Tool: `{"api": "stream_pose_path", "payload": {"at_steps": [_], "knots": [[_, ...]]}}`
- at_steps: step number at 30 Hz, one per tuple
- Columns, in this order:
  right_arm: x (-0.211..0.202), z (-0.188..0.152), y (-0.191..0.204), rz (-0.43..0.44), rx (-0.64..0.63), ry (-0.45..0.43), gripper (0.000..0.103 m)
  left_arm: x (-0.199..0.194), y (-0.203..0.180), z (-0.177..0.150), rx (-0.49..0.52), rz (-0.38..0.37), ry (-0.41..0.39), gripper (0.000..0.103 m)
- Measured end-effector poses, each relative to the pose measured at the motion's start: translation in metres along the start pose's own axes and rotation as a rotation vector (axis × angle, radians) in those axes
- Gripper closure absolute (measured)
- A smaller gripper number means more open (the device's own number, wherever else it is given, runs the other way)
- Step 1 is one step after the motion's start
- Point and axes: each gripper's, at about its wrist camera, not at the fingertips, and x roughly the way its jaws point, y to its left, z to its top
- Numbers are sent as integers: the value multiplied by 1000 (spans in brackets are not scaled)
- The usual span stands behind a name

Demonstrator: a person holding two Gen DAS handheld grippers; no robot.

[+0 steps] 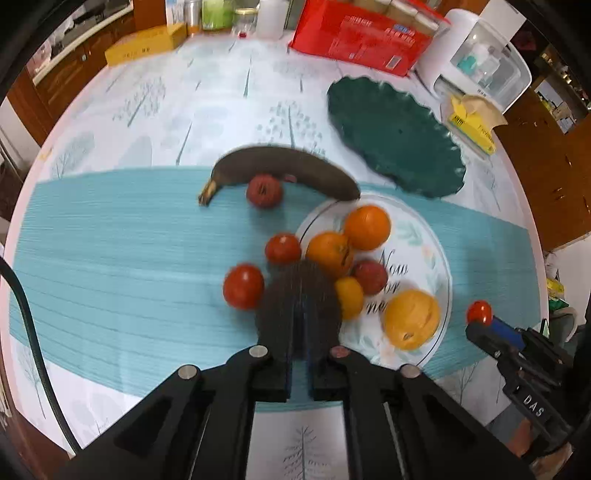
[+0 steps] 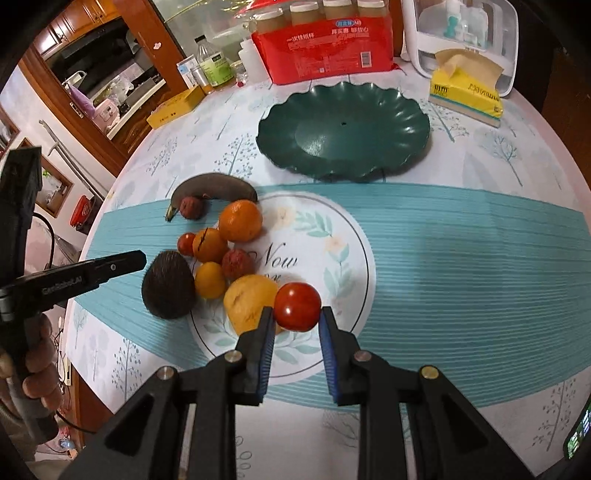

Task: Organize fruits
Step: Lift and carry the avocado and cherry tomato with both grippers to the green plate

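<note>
My right gripper [image 2: 295, 314] is shut on a small red tomato [image 2: 297, 306], held above the round white print of the tablecloth; the left wrist view shows that tomato [image 1: 479, 312] at its right edge. My left gripper [image 1: 300, 314] has its jaws nearly together. A dark fuzzy oval fruit [image 1: 299, 280] lies right behind its tips; I cannot tell whether they touch it. Loose on the cloth are oranges [image 2: 240, 219], a yellow citrus [image 2: 249, 302], two tomatoes [image 1: 243, 286], rough red fruits [image 2: 237, 264] and a dark brown banana [image 2: 214, 190]. The green scalloped plate [image 2: 343, 129] beyond holds nothing.
A red package [image 2: 325, 44], a white appliance [image 2: 461, 33], a yellow tissue box [image 2: 465, 96], bottles [image 2: 214, 62] and a yellow carton [image 2: 175, 107] line the round table's far side. The table edge curves close on the left, where a hand [image 2: 37, 362] holds the left gripper.
</note>
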Motion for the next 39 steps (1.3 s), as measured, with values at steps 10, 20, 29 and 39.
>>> {"api": "stream_pose_path", "payload": {"at_steps": [10,20,29,39], "knots": [[7,1,2,9,-1,15,79,30,-6,-1,-2,30,42,40],[5,0,-4,13,27,13,79,53,-7,-5,-29,7,68,43],[-3,5,-3,26,25,-12,79,10,-18,-6,12,-27,-4,43],[-32,76,-11,19,7,-125,79,-79,-62,97,158,-53,-178,43]]}}
